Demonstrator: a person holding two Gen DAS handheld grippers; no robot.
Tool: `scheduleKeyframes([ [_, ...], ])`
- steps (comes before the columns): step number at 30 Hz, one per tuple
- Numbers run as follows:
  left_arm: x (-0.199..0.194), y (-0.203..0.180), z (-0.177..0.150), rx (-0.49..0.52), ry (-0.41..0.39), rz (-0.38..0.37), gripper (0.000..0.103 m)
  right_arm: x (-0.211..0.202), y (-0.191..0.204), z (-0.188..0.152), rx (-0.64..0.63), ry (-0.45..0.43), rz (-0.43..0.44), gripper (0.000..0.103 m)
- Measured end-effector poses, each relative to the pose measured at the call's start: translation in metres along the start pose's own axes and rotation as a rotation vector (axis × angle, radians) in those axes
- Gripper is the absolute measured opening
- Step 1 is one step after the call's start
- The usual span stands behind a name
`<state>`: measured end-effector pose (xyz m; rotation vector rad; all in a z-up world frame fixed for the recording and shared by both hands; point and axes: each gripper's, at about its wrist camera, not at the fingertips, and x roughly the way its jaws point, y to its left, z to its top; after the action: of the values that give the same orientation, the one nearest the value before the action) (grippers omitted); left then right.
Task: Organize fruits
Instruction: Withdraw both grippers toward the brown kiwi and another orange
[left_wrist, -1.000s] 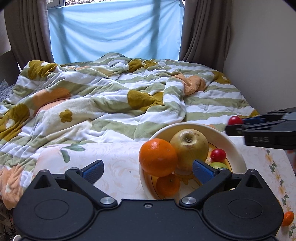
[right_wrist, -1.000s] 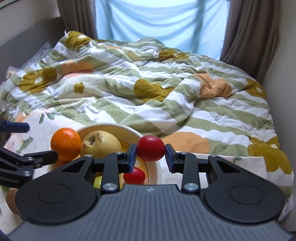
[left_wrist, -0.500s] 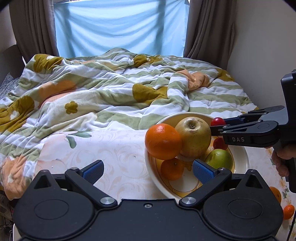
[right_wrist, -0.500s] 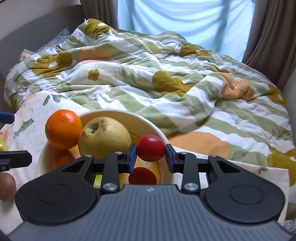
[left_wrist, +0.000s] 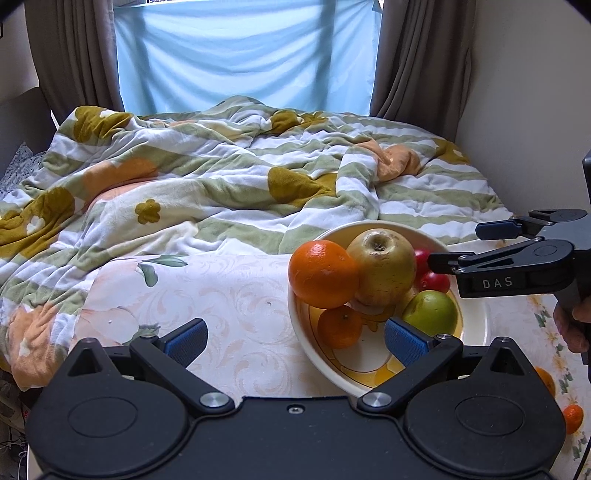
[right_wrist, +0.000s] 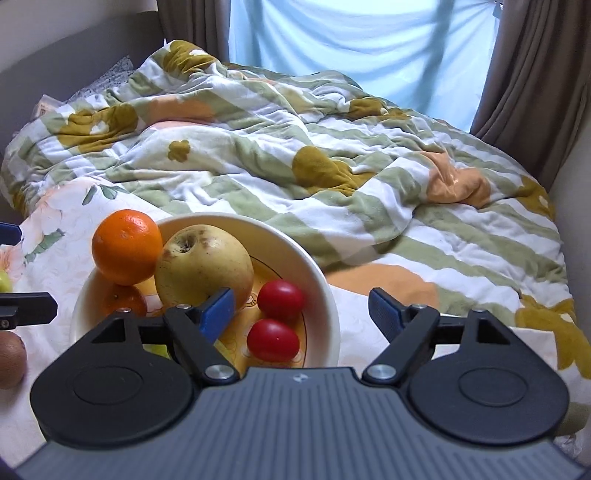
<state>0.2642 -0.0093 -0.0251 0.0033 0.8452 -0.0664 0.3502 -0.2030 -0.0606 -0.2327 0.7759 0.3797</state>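
Fruits fill the round cream ceramic bowl (right_wrist: 325, 295) with the yellow painted inside, which stands on the pale floral tablecloth (left_wrist: 229, 295) at the foot of the bed. In it you have a large bright orange (right_wrist: 126, 246) at the left rim, touching a big yellow-brown apple (right_wrist: 204, 264) in the middle; a smaller tangerine (left_wrist: 340, 326) lies under the orange, and a green round fruit (left_wrist: 430, 312) sits at the near right side in your left camera. Two small glossy red tomatoes (right_wrist: 281, 300) lie side by side on the bowl floor, just right of the apple, the nearer one (right_wrist: 272, 339) touching the other. Your right gripper (right_wrist: 301, 308) hangs over the bowl's right side with its jaws opening, the blue pads wide apart; neither pad touches a tomato, and nothing is clamped between them. Your left gripper (left_wrist: 295, 339) hovers at the bowl's near left edge, its blue pads spread wide and holding nothing. Outside the bowl, small tangerines (left_wrist: 572, 417) lie on the cloth at the far right of your left view, and a brown fuzzy kiwi (right_wrist: 11, 360) rests at the left edge of your right view. Behind the table lies a rumpled green-and-white striped blanket (left_wrist: 229, 192) with mustard flowers.
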Motion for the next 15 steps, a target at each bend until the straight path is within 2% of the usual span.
scheduleKeyframes([
  [3,-0.007,-0.003,0.0,0.009,-0.003,0.014,0.103,-0.01,0.0,0.0,0.011,-0.009,0.005,0.096],
  [6,-0.015,-0.007,-0.002,0.023,-0.017,0.034,0.103,-0.022,-0.004,-0.001,0.055,-0.015,0.031,0.103],
  [15,-0.053,-0.013,-0.01,0.02,-0.075,0.059,0.103,-0.074,-0.013,-0.004,0.104,-0.057,0.025,0.103],
])
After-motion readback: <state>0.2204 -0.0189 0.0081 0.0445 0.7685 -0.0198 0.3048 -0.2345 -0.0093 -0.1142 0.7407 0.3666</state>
